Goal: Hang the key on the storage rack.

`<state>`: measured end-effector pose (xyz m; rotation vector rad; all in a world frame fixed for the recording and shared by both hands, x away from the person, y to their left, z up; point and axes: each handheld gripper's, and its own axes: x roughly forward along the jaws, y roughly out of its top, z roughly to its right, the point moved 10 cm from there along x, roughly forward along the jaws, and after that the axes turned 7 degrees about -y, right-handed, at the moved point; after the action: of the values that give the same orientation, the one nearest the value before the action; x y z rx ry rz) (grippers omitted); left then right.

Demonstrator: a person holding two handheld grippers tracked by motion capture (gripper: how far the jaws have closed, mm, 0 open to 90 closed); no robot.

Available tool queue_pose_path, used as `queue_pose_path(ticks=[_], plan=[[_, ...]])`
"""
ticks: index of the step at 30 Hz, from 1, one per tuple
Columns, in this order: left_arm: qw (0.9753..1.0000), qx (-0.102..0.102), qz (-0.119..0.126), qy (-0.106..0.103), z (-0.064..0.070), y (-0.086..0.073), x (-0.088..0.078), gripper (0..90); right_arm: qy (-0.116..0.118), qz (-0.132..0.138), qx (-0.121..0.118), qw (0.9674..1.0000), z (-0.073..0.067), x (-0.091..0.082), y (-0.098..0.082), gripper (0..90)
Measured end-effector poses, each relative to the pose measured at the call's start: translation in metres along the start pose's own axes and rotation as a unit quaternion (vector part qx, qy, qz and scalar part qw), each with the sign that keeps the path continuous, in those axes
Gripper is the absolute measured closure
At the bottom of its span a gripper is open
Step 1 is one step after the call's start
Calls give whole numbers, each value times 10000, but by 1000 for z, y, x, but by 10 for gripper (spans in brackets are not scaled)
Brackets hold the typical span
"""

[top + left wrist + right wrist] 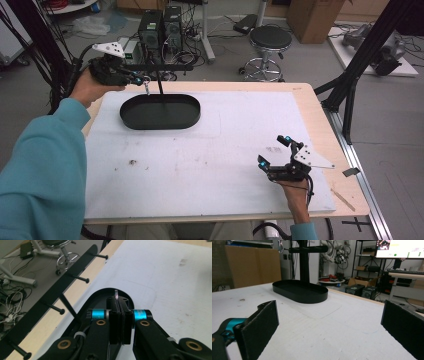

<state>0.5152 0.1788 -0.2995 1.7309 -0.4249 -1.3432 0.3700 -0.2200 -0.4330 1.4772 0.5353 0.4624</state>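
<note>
White padding (200, 165) is covering a wooden table (320, 107), behind which a workshop floor with a stool (270, 40) and computer cases (160, 30) is being shown. At the far left of the pad, an oval black tray (160, 111) is serving as the base of a stand whose post is carrying a horizontal bar (50, 293) fitted with short pegs (81, 278).

The left gripper (137, 80) is being held raised above the tray's far-left rim, close beside the bar, with its jaws pressed together on a small thin ring-like item (116, 294); a sliver of it is seen standing up between the pads, and what exactly it is cannot be told. A small object is also seen dangling just below the bar near that gripper in the high view. The right gripper (277, 152) is being rested low over the pad at the near right, well apart from the tray, with its jaws spread wide and nothing between them.

The step in hand is judged to be the hanging of the pinched item on a peg. For this to be done well, the pinch is best kept firm until the opening of the item is being slid squarely over a peg tip; the approach is best made along the peg's axis, slowly, so that the light stand is not being knocked. Only once the item is being carried by the peg should the jaws be released.
</note>
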Motion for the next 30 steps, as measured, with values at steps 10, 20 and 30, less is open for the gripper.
queue_pose_path(ticks=[10, 20, 30], plan=[[9991, -172, -303, 242, -22, -8, 11, 884, -48, 33, 19, 10000, 4, -4, -8, 7], [9979, -317, -314, 460, -37, -13, 16, 886, -82, 108, -9, 9999, 6, -3, -10, 7], [9963, -477, -314, 641, -48, -17, 20, 885, -48, 149, -5, 9999, 4, -4, -15, 6]])
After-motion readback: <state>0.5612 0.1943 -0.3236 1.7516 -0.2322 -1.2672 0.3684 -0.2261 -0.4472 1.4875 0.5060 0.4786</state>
